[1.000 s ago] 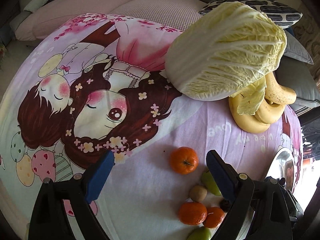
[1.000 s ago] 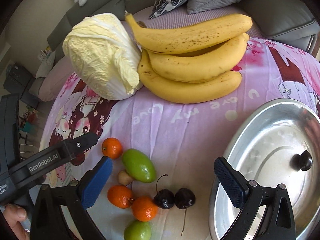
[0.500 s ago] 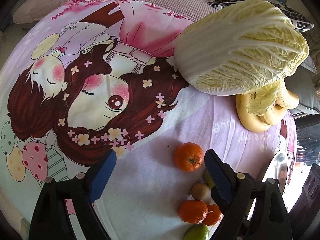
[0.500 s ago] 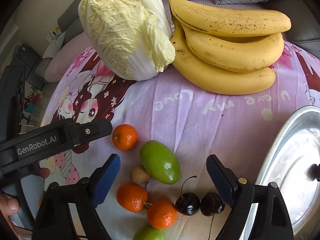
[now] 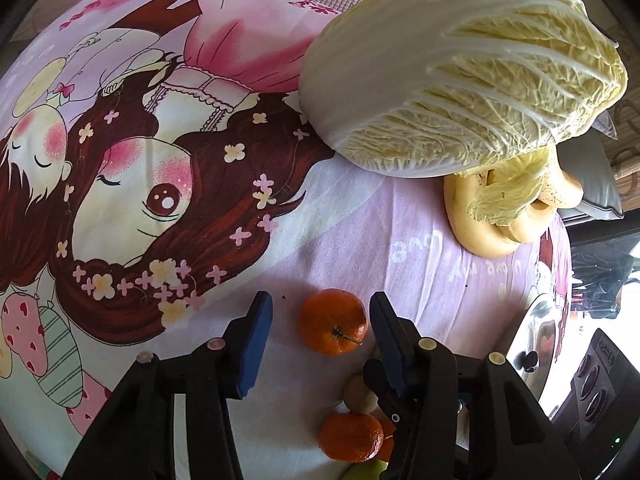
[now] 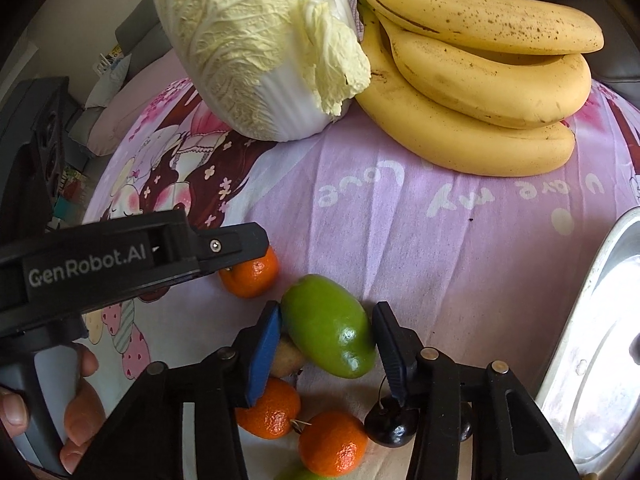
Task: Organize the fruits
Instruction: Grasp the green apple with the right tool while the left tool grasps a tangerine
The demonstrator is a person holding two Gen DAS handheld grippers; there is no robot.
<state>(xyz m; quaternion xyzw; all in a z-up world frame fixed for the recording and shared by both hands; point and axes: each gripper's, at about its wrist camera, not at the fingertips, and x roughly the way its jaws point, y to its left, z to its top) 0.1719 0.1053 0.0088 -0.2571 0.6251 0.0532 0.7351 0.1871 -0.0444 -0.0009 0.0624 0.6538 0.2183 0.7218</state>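
L gripper (image 5: 320, 332): fingers closing round top tangerine (image 5: 332, 321); gaps both sides, no grip yet.
R gripper (image 6: 326, 336): fingers closing on green fruit (image 6: 328, 326); left pad looks touching, right pad just clear – hard to tell.
Fruits: small pile on printed sheet (image 6: 400, 240), steel tray (image 6: 592, 320) to the right.
Tip: centre each fruit betw. pads, squeeze gently, lift straight so neighbours aren't knocked.
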